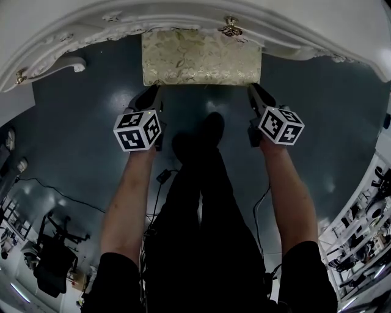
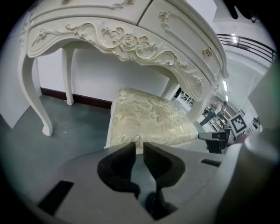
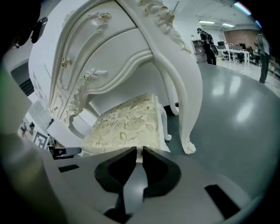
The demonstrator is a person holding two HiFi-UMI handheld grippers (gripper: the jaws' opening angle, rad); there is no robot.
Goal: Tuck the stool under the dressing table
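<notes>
The stool [image 1: 201, 58], with a cream and gold patterned seat, stands on the dark floor with its far part under the white carved dressing table [image 1: 183, 15]. My left gripper [image 1: 153, 92] sits at the seat's near left corner and my right gripper [image 1: 253, 92] at its near right corner. In the left gripper view the jaws [image 2: 139, 146] are drawn together with only a slit between them and nothing in it, right in front of the seat [image 2: 148, 120]. The right gripper view shows the same: jaws [image 3: 139, 151] together, the seat's edge [image 3: 127, 122] just beyond. Contact with the seat cannot be told.
The table's curved legs [image 2: 37, 100] [image 3: 186, 109] flank the stool. The person's legs and shoe [image 1: 208, 134] stand between the arms. A cable [image 1: 61, 189] and a black chair [image 1: 52, 257] lie at lower left; cluttered benches [image 1: 366, 226] stand at right.
</notes>
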